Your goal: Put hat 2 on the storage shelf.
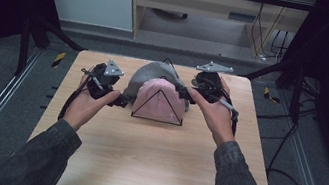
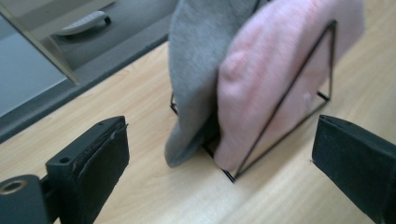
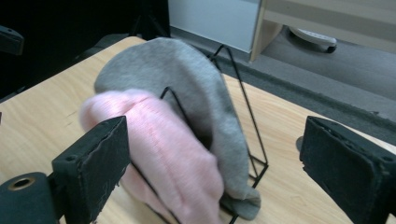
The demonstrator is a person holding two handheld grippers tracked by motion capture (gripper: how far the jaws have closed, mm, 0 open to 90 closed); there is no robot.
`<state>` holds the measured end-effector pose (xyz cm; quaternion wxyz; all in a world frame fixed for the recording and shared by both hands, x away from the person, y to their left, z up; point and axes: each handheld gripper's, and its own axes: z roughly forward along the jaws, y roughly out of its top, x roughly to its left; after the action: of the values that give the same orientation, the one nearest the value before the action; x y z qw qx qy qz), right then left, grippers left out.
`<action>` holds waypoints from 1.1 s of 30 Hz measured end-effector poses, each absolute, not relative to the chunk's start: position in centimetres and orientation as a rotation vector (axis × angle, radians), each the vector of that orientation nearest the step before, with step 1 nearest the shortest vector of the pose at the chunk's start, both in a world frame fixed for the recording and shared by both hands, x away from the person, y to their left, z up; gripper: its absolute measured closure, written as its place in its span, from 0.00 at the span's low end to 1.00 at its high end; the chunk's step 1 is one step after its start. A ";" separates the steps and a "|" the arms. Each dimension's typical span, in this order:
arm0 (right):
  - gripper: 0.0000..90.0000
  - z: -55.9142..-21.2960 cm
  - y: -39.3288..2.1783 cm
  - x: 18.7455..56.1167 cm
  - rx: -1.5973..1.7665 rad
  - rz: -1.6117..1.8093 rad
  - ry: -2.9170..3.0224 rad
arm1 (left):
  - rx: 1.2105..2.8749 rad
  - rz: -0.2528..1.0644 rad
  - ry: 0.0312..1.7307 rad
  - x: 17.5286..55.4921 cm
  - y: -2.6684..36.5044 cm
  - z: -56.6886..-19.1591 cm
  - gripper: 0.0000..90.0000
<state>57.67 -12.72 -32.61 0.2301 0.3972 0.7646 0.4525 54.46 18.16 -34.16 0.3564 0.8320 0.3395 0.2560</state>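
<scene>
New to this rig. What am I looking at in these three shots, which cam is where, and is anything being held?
No robot here: a person holds a two-jaw tool in each hand. The high view looks down on a wooden table, with the left gripper and right gripper either side of a black wire rack. A pink cloth and a grey cloth hang over that rack. The other two shots come from cameras riding on each gripper, looking out between its black jaws. Both pairs of jaws stand open; nothing is held.

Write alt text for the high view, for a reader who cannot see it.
A pink cloth and a grey cloth hang on a black wire rack on a wooden table. A person's hands hold the left gripper and right gripper at either side.
</scene>
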 end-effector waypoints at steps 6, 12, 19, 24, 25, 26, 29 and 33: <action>0.09 -33.3 -13.0 55.9 1.062 1.232 2.131 | 2.181 0.645 0.858 52.1 19.2 -35.3 0.05; 0.11 -33.7 -14.0 53.5 1.060 1.200 2.124 | 2.197 0.645 0.861 49.5 20.6 -36.5 0.05; 0.13 -35.2 -15.3 51.2 1.046 1.168 2.128 | 2.255 0.661 0.854 47.7 21.7 -38.3 0.05; 0.15 -37.0 -15.9 50.2 1.055 1.156 2.150 | 2.262 0.650 0.856 47.5 22.2 -39.9 0.05; 0.14 -37.6 -16.1 50.1 1.055 1.142 2.161 | 2.267 0.653 0.850 47.5 22.3 -40.1 0.06; 0.14 -38.0 -16.2 50.0 1.059 1.135 2.165 | 2.279 0.651 0.846 47.5 22.3 -40.5 0.07; 0.14 -39.5 -16.5 49.7 1.070 1.106 2.191 | 2.290 0.635 0.857 47.6 22.7 -41.6 0.07; 0.14 -41.1 -16.9 49.3 1.096 1.084 2.214 | 2.289 0.605 0.891 47.8 23.3 -42.9 0.07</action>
<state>49.28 -16.92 -41.06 0.2200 0.3962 0.8006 0.3920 47.79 23.25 -42.95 0.3011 0.8629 0.3357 0.2281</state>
